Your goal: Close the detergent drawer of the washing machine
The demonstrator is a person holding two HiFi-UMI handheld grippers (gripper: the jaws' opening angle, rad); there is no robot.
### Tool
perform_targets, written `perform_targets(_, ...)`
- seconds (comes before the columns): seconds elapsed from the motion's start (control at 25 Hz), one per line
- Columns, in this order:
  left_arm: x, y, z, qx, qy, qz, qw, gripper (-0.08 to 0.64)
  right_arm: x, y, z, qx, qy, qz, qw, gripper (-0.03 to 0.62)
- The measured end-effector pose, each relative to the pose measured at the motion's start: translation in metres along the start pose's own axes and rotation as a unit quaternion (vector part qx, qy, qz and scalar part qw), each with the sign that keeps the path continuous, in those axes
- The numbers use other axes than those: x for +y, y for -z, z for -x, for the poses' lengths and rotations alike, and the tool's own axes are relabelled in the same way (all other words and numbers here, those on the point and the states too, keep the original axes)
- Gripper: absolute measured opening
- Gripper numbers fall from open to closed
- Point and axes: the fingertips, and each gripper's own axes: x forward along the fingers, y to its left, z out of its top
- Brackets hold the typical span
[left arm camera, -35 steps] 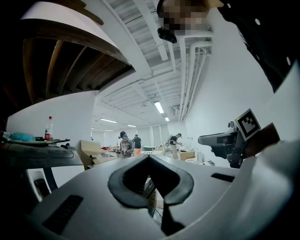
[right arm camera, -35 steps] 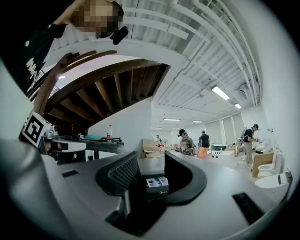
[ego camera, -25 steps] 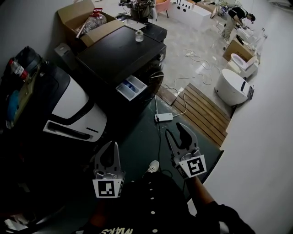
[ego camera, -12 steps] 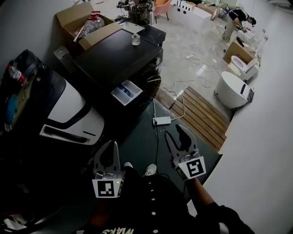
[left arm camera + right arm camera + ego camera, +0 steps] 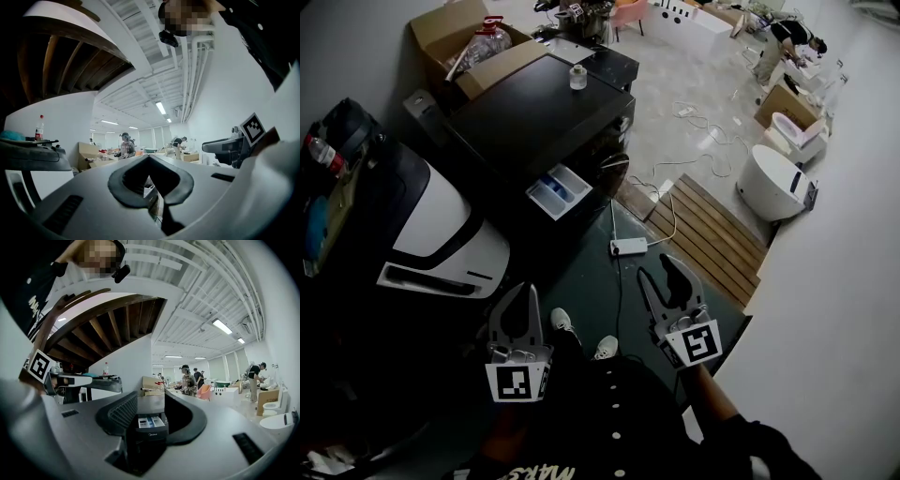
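The black washing machine [image 5: 534, 112] stands ahead of me, and its white detergent drawer [image 5: 558, 190] sticks out of the front, pulled open. Both grippers hang well short of it, over the dark floor. My left gripper [image 5: 525, 292] has its fingertips together and holds nothing. To its right, my right gripper [image 5: 664, 272] is spread open and empty. In the right gripper view the open drawer [image 5: 150, 422] shows straight between the jaws of the right gripper [image 5: 151, 404]. The left gripper [image 5: 149, 158] in its own view shows only a sliver of the machine past its closed tips.
A white and black appliance [image 5: 441, 225] lies left of the machine. A power strip [image 5: 628, 247] and cables run across the floor, beside a wooden slatted platform [image 5: 712, 234]. A glass jar [image 5: 577, 77] sits on the machine. Cardboard boxes [image 5: 464, 37] stand behind it.
The view has crept toward the machine, and a second shoe has stepped in near the left gripper. Both grippers keep their places and jaw positions.
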Motion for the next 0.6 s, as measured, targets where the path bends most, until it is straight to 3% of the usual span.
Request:
perform_targets(0.28,0.027,0.000,-0.024,-0.001,-0.001,0.008,1.0000,0.011,-0.002,-0.004,-0.034,0.010,0.002,0.010,1.000,0.178)
perform_targets(0.6,0.061,0.001,-0.053,-0.006,0.007,0.009,0.9999,0.011,0.007,-0.017,-0.080,-0.012,-0.015,0.018,1.000,0.173)
